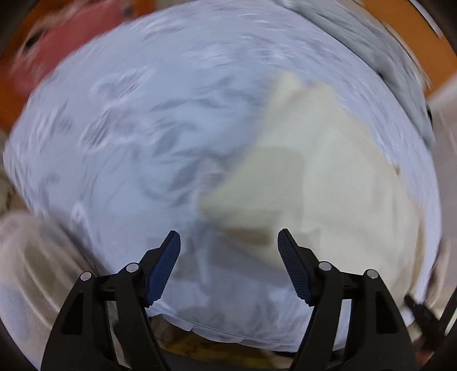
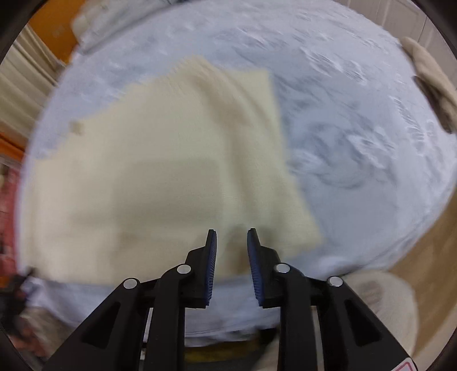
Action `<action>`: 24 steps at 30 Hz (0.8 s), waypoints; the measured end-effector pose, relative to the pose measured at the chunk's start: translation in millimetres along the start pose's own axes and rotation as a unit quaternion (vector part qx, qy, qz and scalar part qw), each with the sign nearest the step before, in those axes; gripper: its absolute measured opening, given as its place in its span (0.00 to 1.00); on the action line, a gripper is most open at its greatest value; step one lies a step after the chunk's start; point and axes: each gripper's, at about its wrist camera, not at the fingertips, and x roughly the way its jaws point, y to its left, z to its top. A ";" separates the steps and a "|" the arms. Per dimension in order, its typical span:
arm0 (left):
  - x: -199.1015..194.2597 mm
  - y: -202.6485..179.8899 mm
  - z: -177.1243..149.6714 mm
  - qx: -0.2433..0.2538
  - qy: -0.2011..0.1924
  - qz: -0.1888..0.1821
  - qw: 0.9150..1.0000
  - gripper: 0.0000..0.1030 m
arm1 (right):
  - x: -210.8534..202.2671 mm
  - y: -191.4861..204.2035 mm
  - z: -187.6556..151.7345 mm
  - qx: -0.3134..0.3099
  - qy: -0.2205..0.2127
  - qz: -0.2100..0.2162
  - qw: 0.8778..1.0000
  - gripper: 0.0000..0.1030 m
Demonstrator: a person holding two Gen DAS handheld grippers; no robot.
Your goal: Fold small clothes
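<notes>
A cream garment (image 2: 160,171) lies flat on a pale blue-white patterned cloth (image 2: 357,137) that covers the table. It also shows in the left wrist view (image 1: 314,171), to the right. My left gripper (image 1: 229,239) is open and empty, above the garment's near left corner and the patterned cloth (image 1: 128,128). My right gripper (image 2: 232,238) is open with a narrow gap, empty, over the garment's near right edge. Both views are motion-blurred.
A grey garment (image 1: 385,51) lies at the far right edge and a red item (image 1: 57,48) at the far left in the left wrist view. A beige garment (image 2: 428,77) lies at the right edge in the right wrist view. Orange surface (image 2: 48,20) beyond the cloth.
</notes>
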 end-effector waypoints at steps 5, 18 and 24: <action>21.9 15.5 4.5 -0.075 0.028 -0.068 0.994 0.72 | -12.5 95.4 24.5 -0.087 -0.012 0.068 0.994 0.23; 42.3 -6.0 28.2 -0.078 0.019 -0.085 0.993 0.84 | 103.6 201.9 76.1 -0.167 0.056 -0.020 0.984 0.20; 40.9 -16.2 42.1 -0.080 0.021 -0.139 0.987 0.24 | 97.4 205.6 63.1 -0.196 0.030 -0.022 0.980 0.20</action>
